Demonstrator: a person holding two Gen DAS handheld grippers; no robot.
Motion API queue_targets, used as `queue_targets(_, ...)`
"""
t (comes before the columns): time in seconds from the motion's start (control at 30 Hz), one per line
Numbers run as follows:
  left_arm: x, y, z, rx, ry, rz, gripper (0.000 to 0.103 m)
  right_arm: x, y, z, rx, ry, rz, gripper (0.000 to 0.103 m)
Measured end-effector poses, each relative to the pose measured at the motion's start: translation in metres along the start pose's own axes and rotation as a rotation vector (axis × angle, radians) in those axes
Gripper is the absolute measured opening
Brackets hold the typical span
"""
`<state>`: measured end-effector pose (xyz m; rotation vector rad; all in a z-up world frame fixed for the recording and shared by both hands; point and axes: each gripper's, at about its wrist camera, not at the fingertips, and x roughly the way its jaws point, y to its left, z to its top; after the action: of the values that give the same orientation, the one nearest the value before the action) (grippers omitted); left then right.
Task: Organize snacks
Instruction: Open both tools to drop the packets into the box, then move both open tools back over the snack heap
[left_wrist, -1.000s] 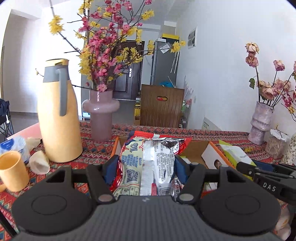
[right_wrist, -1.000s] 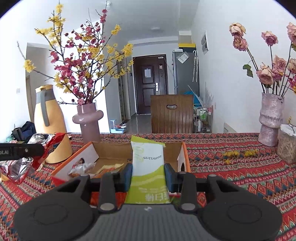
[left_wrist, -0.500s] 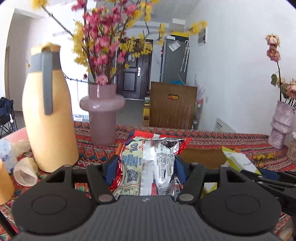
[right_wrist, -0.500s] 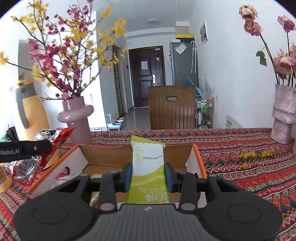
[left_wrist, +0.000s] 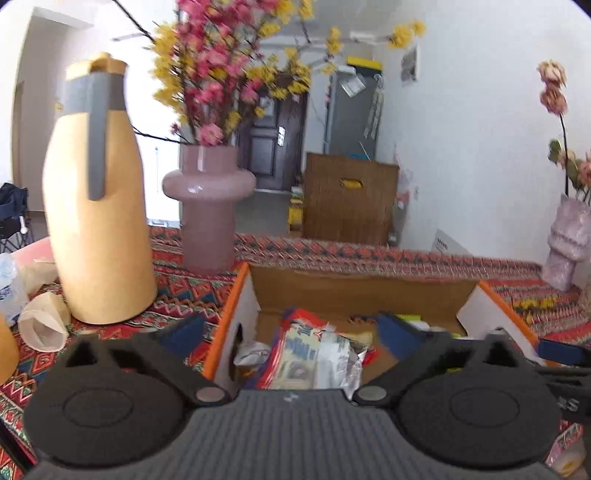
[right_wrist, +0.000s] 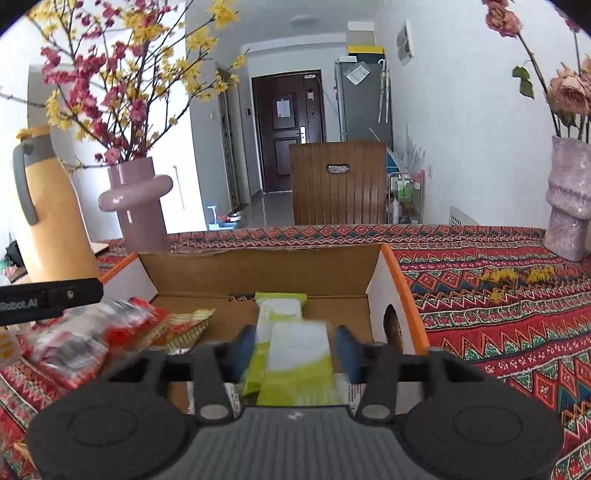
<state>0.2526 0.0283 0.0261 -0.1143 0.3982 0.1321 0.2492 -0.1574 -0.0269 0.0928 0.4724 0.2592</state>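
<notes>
Here the tabletop (right_wrist: 498, 332), under a red patterned cloth, fills the lower half of both views. On it, at lower centre, sits an open cardboard box (left_wrist: 362, 291) with orange edges; the right wrist view shows it (right_wrist: 258, 269) from just to one side. At the left of the left wrist view stands a tall yellow jug (left_wrist: 96, 206) with a grey handle, and right of it a pink vase (left_wrist: 208, 206) of pink and yellow blossoms. A second, paler vase (right_wrist: 567, 206) with dried roses stands at the right edge of the right wrist view.

The left tool (left_wrist: 291, 334) hangs over the near edge of the box, its jaws opening and already wide. A red and silver snack bag (left_wrist: 310, 354) lies between them, touching neither pad, down inside the box. The right tool (right_wrist: 295, 345) is over the box as well, jaws opening. A green and white snack packet (right_wrist: 291, 354) is between its pads, blurred, with a gap showing on either side. A small paper cup (left_wrist: 44, 325) lies tipped at the far left.
</notes>
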Motion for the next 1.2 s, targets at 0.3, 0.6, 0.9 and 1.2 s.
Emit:
queue_targets(0.3,-0.003,0.0,0.0,0.005,0.005,-0.007,0.103,-0.023,0.0,0.002,0.011,-0.074,0.018,0.103)
queue_targets(0.6,-0.015,-0.006,0.006,0.038,-0.014,-0.004,0.103,-0.027,0.0,0.003,0.002,-0.081,0.011,0.103)
queue_targets(0.9,-0.075,-0.011,0.019,0.053,-0.087,-0.059,0.103,-0.071,0.007,0.011,0.01,-0.113,0.029,0.103)
queue_targets(1.2,-0.111,0.01,-0.016,0.113,-0.05,-0.052,0.103,-0.118,-0.003,-0.026,-0.04,-0.064,0.032,0.103)
